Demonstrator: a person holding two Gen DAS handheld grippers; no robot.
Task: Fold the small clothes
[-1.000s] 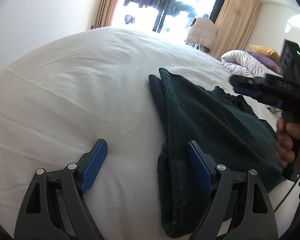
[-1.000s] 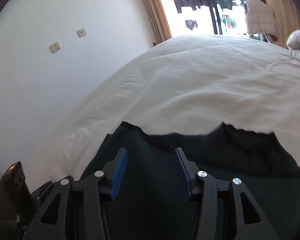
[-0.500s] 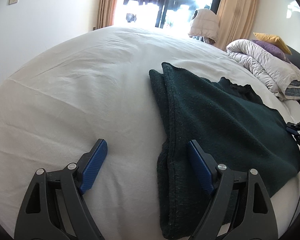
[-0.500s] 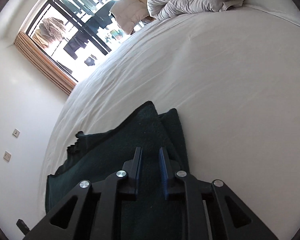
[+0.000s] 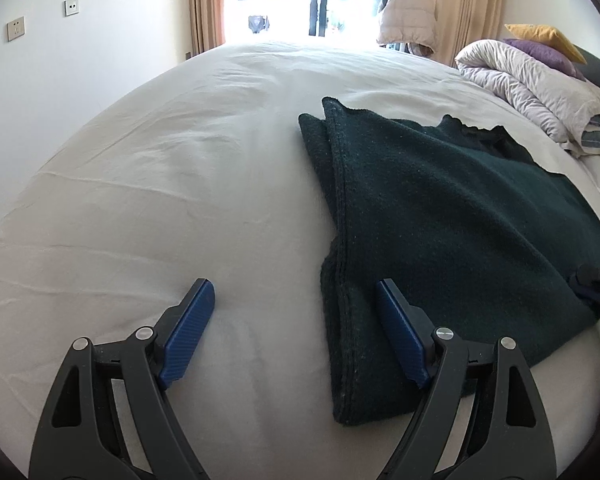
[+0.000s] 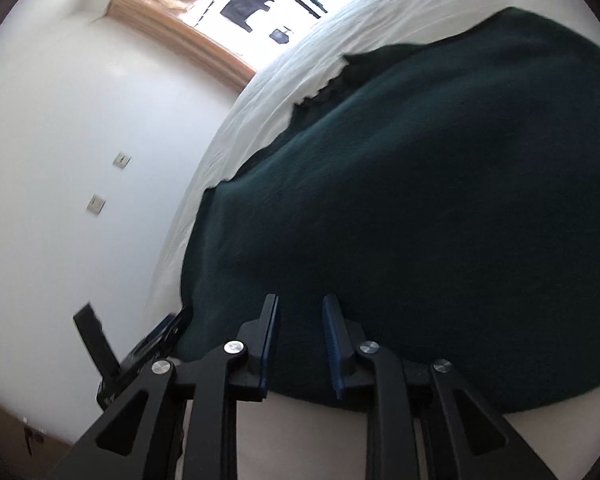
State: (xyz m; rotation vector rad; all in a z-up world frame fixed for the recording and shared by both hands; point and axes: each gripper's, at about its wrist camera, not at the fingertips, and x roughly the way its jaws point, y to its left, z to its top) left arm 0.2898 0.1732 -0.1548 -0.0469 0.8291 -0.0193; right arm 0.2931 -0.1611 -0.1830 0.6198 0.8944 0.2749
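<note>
A dark green knit garment lies folded on the white bed, with a doubled edge along its left side. My left gripper is open just above the bed; its right finger rests over the garment's near left edge, its left finger over bare sheet. The right gripper shows small at the garment's right edge. In the right wrist view the right gripper is tilted, its jaws a narrow gap apart at the garment's near edge, with nothing visibly between them.
A rolled white duvet and purple and yellow pillows lie at the bed's far right. A beige jacket hangs by the bright window. White wall with sockets on the left.
The right gripper came down from above the garment to its right edge and rolled sideways. Its jaws narrowed, then opened slightly. The left gripper stayed open in place.
</note>
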